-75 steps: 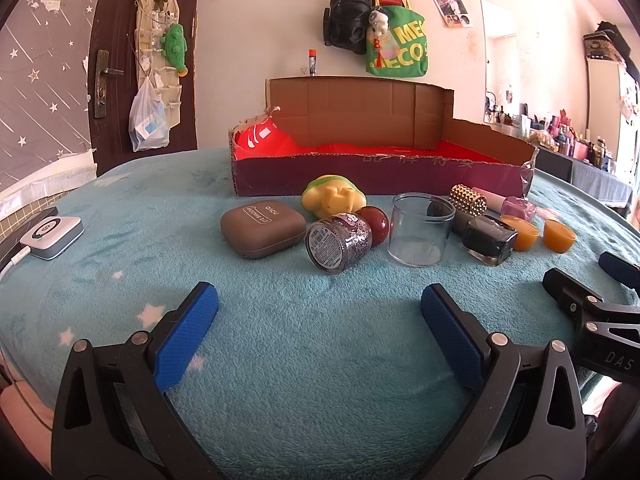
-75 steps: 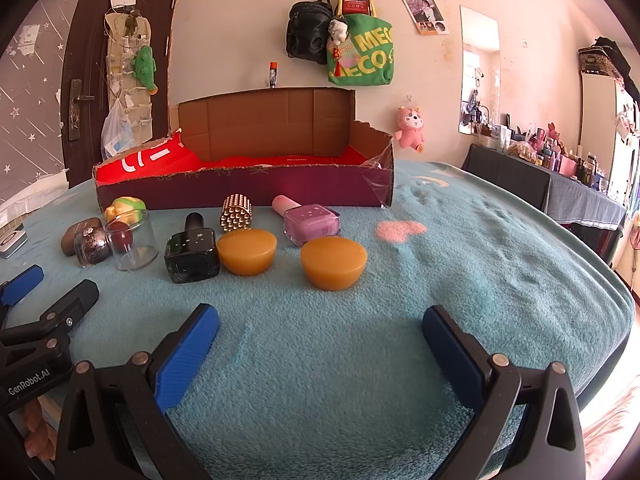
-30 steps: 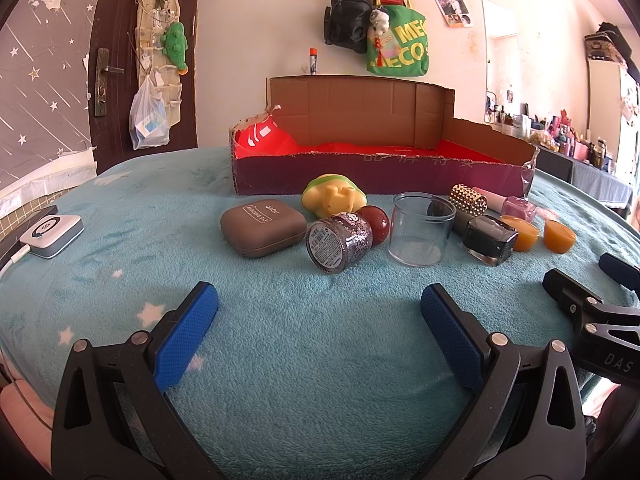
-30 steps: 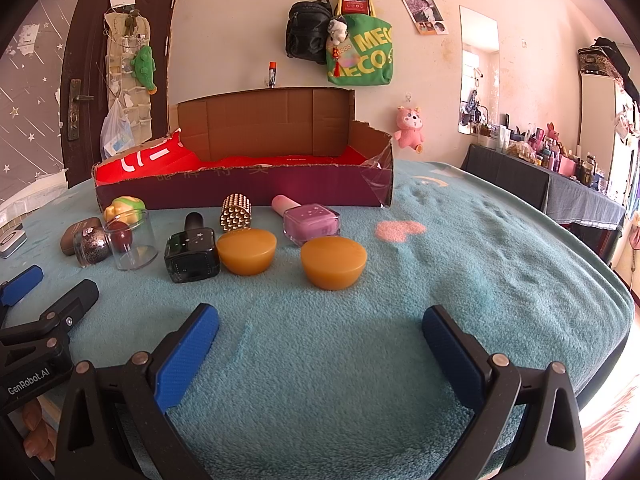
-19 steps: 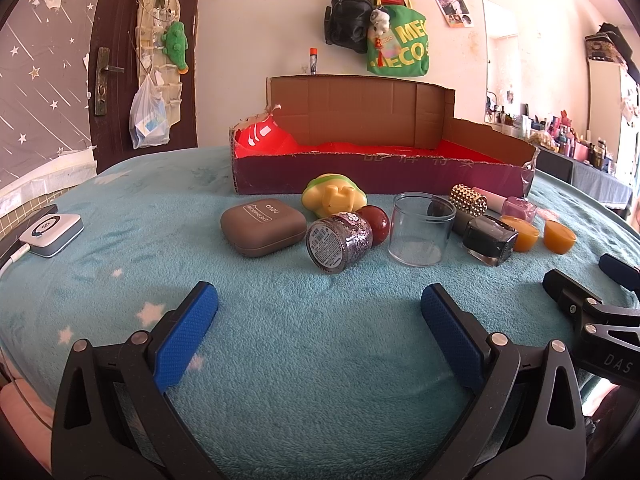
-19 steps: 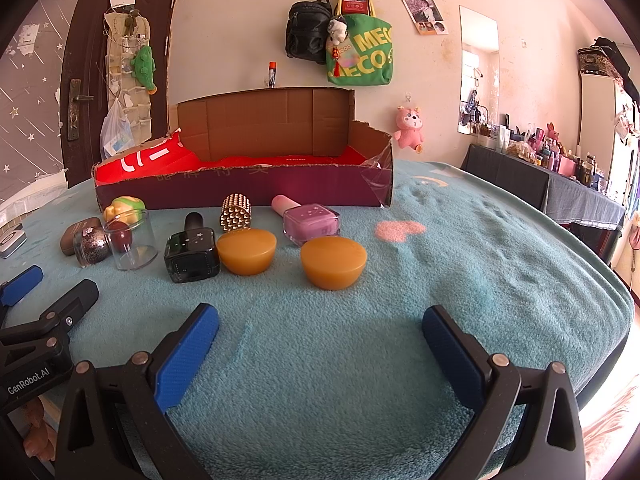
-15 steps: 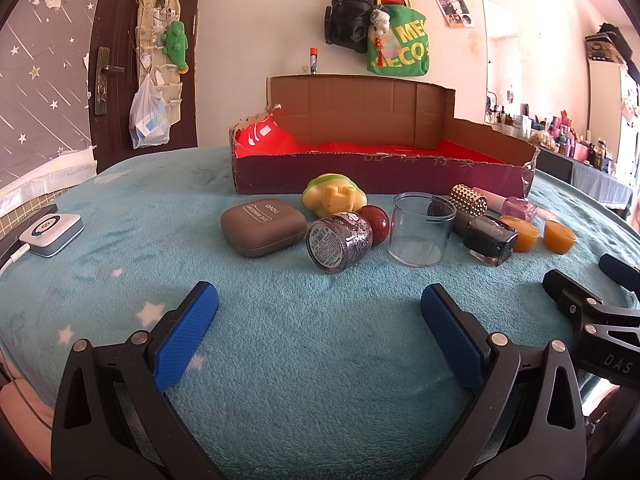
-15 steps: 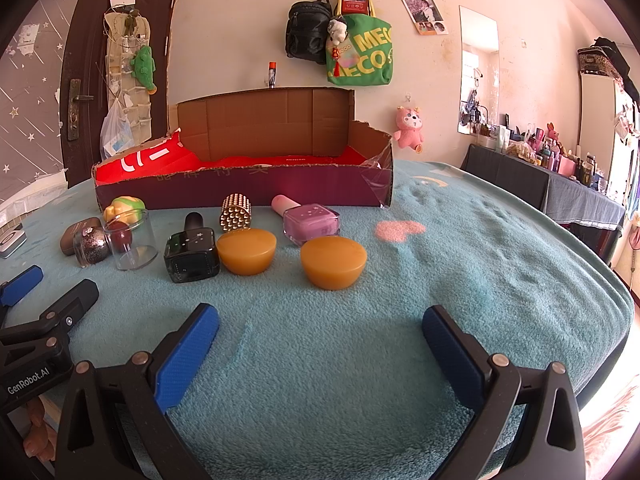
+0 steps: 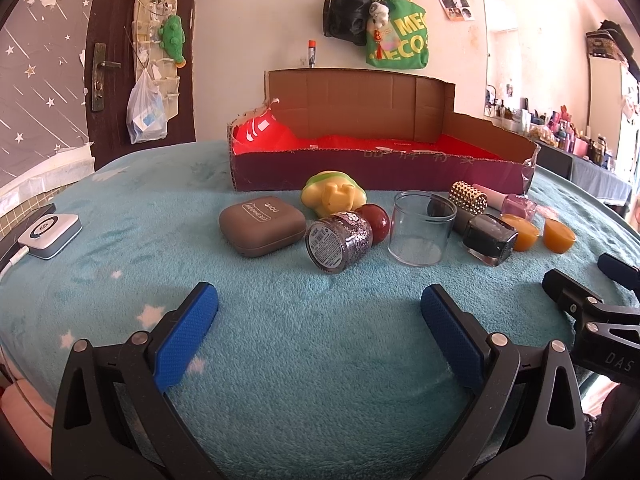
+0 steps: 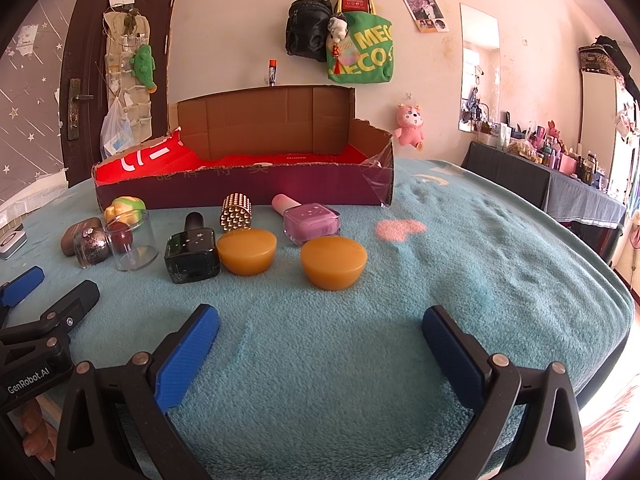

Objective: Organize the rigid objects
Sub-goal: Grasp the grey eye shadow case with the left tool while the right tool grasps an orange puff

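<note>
A big bed with a fuzzy teal blanket [image 9: 320, 344] fills the lower part of both views. In the middle sits an open cardboard box [image 9: 376, 176], and in front of it a row: brown case [image 9: 262, 226], glitter jar [image 9: 340, 242], clear cup [image 9: 420, 228], black bottle [image 10: 192, 254], two orange lumps [image 10: 334, 262]. A white gadget [image 9: 50, 235] lies at the left edge.

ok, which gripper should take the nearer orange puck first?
Probably right. The orange puck lies just ahead of the open right gripper, nearly centred between its jaws. From the left gripper it sits far off to the side, beyond the black bottle.
</note>
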Tool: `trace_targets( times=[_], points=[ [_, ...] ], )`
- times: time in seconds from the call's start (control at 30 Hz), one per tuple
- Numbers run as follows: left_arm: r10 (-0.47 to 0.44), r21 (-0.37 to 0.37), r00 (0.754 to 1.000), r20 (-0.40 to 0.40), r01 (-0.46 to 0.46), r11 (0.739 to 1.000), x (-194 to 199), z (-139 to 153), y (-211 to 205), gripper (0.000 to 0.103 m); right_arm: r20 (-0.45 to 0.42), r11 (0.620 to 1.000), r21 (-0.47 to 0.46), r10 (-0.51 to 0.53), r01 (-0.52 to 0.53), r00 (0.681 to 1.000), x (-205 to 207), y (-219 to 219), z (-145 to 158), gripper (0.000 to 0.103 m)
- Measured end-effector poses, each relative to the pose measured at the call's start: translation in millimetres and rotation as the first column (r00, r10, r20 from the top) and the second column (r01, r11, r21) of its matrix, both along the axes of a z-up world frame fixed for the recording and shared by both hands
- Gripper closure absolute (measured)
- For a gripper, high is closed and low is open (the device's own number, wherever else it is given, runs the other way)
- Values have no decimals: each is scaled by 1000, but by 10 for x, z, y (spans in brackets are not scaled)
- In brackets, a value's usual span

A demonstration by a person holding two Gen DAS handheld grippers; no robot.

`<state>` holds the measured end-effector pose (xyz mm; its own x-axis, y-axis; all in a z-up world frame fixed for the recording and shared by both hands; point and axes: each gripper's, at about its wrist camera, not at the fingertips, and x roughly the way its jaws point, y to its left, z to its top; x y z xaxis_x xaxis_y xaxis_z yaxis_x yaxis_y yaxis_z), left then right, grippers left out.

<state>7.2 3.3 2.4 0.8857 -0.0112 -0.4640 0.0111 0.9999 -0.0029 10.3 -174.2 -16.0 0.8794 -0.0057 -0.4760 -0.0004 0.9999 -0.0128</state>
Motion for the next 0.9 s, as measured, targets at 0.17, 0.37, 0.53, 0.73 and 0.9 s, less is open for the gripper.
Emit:
trace_targets(
  times=[0.17, 0.37, 0.53, 0.73, 0.9],
  points=[
    [-17, 3, 1000, -23, 17, 1000, 44, 75, 14, 0, -18, 1000, 3, 8, -7, 1000, 50, -47, 95, 0],
    [-34, -3, 999, -27, 34, 999, 97, 256, 64, 0, -7, 1000, 11, -10, 10, 1000, 118, -88, 248, 0],
    [-19, -22, 997, -74, 18, 1000, 241, 417, 226, 0, -12, 1000, 17, -23, 23, 1000, 217, -165, 361, 0],
    [13, 9, 992, -124, -12, 1000, 428, 512, 445, 0, -58, 999, 20, -45, 46, 997, 364, -277, 421, 0],
    [-23, 20, 981, -191, 27, 999, 576, 529, 559, 0, -113, 999, 30, -29, 32, 993, 433, -326, 397, 0]
  ],
)
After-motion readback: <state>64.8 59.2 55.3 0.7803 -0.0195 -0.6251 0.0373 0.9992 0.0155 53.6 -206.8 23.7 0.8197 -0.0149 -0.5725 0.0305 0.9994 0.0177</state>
